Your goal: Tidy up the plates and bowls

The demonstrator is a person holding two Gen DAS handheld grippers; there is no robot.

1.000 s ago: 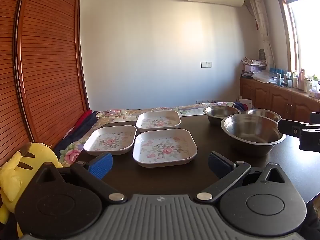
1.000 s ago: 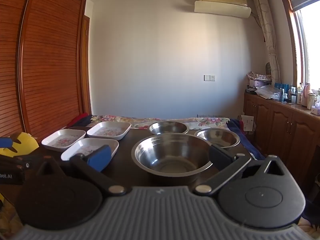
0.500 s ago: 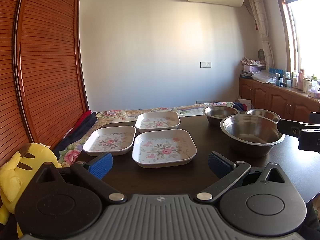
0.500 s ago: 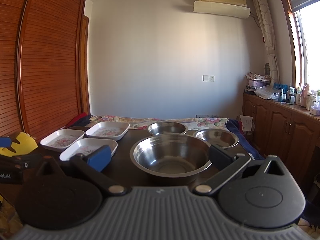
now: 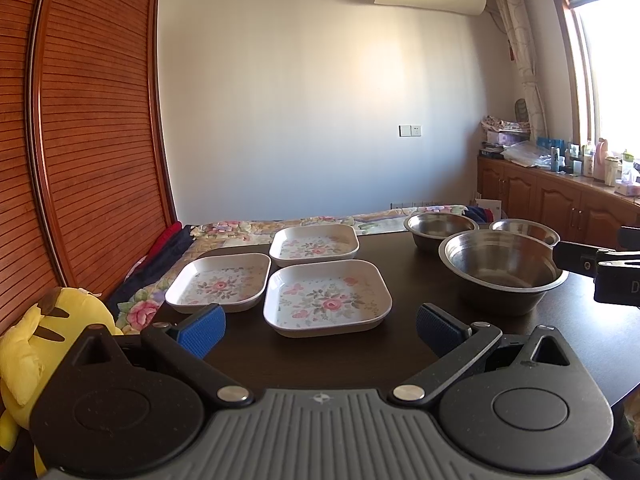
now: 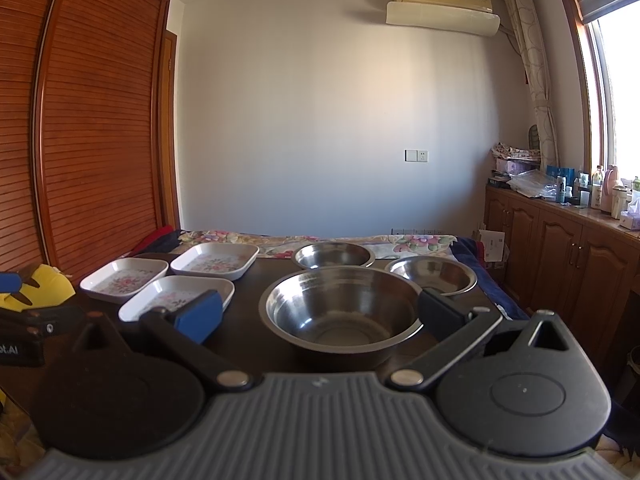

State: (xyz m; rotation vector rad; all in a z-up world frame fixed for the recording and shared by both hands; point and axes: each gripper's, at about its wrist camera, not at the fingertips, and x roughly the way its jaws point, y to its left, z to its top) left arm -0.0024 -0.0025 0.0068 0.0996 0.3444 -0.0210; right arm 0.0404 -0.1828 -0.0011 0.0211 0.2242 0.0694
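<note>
**Q:** Steel bowls and floral plates on your dark table (image 5: 400, 264), right? How are they lying and which way do they face?

**A:** Yep. You've got three square plates, white with pink flower prints, shallow with raised rims, all flat and open side up. They're squarish, so no real long axis. From your left wrist camera, the near plate (image 5: 326, 297) sits dead ahead, the left plate (image 5: 220, 282) is just beside it, and the far plate (image 5: 314, 242) is behind, close to the table's far edge. They're close together; can't tell if the rims touch.

**Q:** And the bowls?

**A:** Three round steel bowls, shiny, mouths up. The big bowl (image 6: 342, 306) is nearest you and the two smaller ones sit behind it: back bowl (image 6: 333, 254) and right bowl (image 6: 432, 274), near the far edge.

**Q:** Where are your grippers relative to all that?

**A:** Your left gripper (image 5: 320, 326) has its blue-padded fingers spread wide, holding nothing, with the near plate lined up between them just beyond the tips. Your right gripper (image 6: 318, 312) is spread wide too, nothing held, and the big bowl sits between its fingers, its rim right by the right finger; can't tell if it touches. That gripper pokes into the left camera's right edge beside the big bowl.
</note>
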